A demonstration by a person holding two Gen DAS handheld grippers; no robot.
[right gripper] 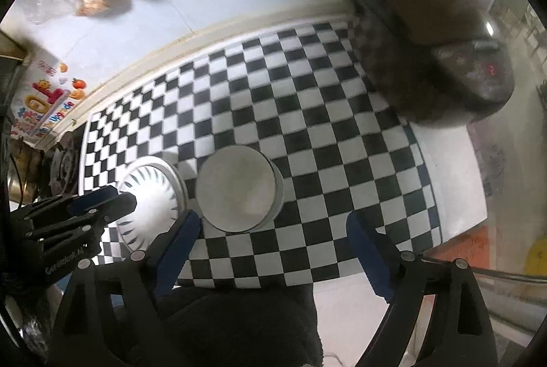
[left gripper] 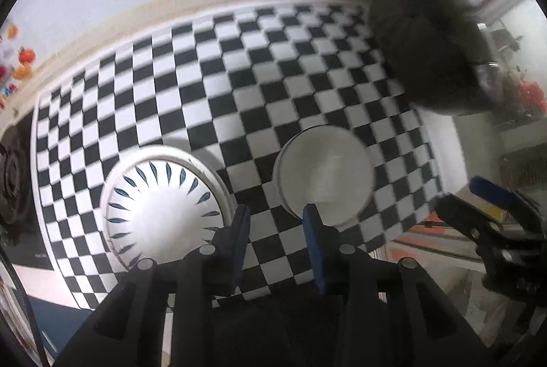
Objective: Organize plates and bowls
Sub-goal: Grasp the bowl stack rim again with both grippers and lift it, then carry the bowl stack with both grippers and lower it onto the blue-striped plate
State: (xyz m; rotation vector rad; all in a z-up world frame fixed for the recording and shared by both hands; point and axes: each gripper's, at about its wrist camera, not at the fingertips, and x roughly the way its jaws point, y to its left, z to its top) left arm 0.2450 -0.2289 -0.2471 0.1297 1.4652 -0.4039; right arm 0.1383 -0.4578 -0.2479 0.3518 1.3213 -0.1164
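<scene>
A white plate with blue petal marks [left gripper: 160, 209] lies on the checkered mat, with a plain white bowl [left gripper: 324, 175] to its right. My left gripper [left gripper: 277, 213] hovers above the mat between them, its jaws apart and empty. In the right wrist view the bowl [right gripper: 239, 187] sits just ahead and the plate [right gripper: 150, 196] to its left. My right gripper [right gripper: 273, 223] is wide open and empty, near the bowl's front edge. The left gripper [right gripper: 99, 199] shows at the left over the plate.
A black-and-white checkered mat [left gripper: 239, 86] covers the counter. A dark rice cooker [right gripper: 437, 59] stands at the back right. A stove burner [left gripper: 13, 175] is at the left edge. A white wall runs behind. The counter's edge drops off at the right.
</scene>
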